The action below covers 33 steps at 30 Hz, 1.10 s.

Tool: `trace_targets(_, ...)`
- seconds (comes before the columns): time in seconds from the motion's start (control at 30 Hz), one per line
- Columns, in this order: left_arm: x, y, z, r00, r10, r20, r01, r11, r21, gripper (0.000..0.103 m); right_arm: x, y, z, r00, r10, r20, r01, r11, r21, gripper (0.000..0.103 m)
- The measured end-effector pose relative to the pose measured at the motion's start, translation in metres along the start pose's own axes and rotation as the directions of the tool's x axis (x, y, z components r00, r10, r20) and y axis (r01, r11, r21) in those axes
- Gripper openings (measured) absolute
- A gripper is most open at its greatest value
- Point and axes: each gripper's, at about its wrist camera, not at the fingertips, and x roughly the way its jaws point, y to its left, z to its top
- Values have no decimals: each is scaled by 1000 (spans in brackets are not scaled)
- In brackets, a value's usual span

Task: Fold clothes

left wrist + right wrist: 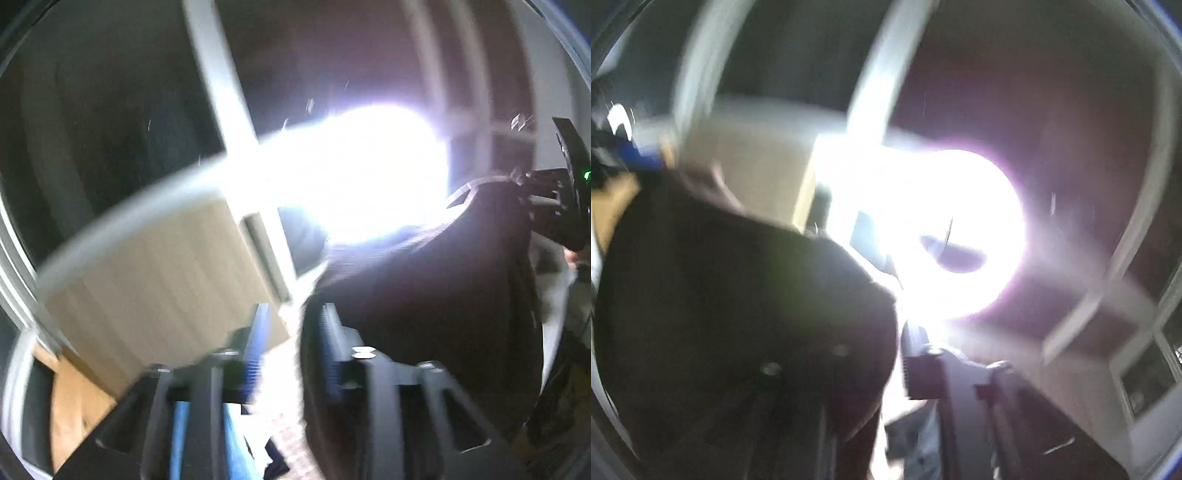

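Both views are smeared by motion. A dark garment [424, 295] hangs at the right of the left wrist view, its edge beside the right finger of my left gripper [293, 314]. Those jaws stand apart, and bright light shows through the gap. At the far right my right gripper [535, 184] sits at the garment's top corner. In the right wrist view the garment [738, 295] drapes over and hides the left finger of my right gripper [882, 332]. Light shows between the cloth's edge and the other finger [916, 354], so no pad presses on cloth.
A strong glare [362, 173] washes out the middle of both views. A pale wood-grain panel [155, 280] and white frame bars [221, 81] lie to the left. A window [1145, 376] is at the lower right of the right wrist view.
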Motion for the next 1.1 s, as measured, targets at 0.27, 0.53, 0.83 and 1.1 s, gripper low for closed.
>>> trace_targets(0.27,153,52,-149,941,-148,-304,91,977,-194,29,161,-13,-148,907,248,-340,-146,943,300,46)
trace_targets(0.53,262,14,-192,866,-225,-446,119,960,-253,38,215,3,-177,863,364,-350,-190,876,444,52)
trace_targets(0.83,298,-17,-216,819,-272,-505,159,954,-255,14,267,8,-190,811,420,-407,-240,874,423,59)
trace_targets(1.1,239,16,-175,893,-245,-378,119,938,-327,3,204,-5,-143,870,401,-287,-318,901,294,4)
